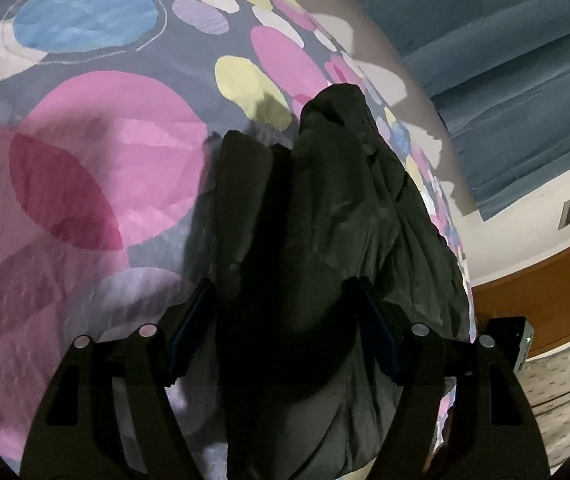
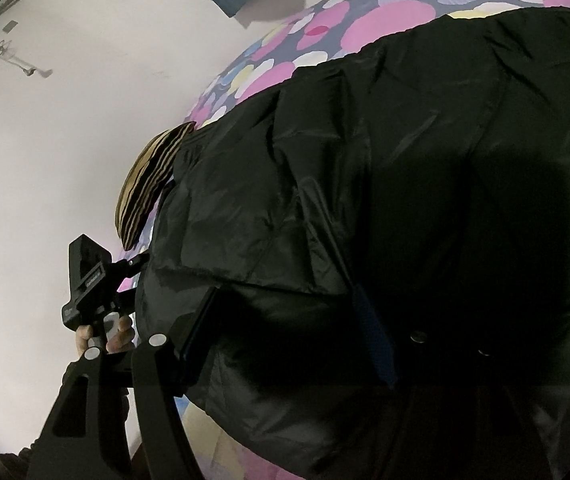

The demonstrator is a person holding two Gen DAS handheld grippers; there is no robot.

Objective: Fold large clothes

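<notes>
1. Left claw (image 1: 283, 332): its fingers stand wide apart with a bunched fold of the black padded jacket (image 1: 337, 216) between them. No pinch is visible, so the claw reads as released around the fabric. The jacket runs ahead of the claw as a narrow ridge on the patterned bed cover (image 1: 85, 152).
2. Right claw (image 2: 289, 336): the jaws are spread, with jacket (image 2: 405, 152) bulk lying between and ahead of them. Its right finger is lost in shadow; the state reads as released, not gripping.
3. Risk: the slick, puffy shell is likely to slip out or spring open if either claw closes on too thick a bunch.
4. Risk: uneven pulls would skew the fold line.
5. Room: open bed cover lies left of the left claw. The bed edge drops off close on its right. A striped cushion (image 2: 149, 184) sits ahead-left of the right claw, touching the jacket.
</notes>
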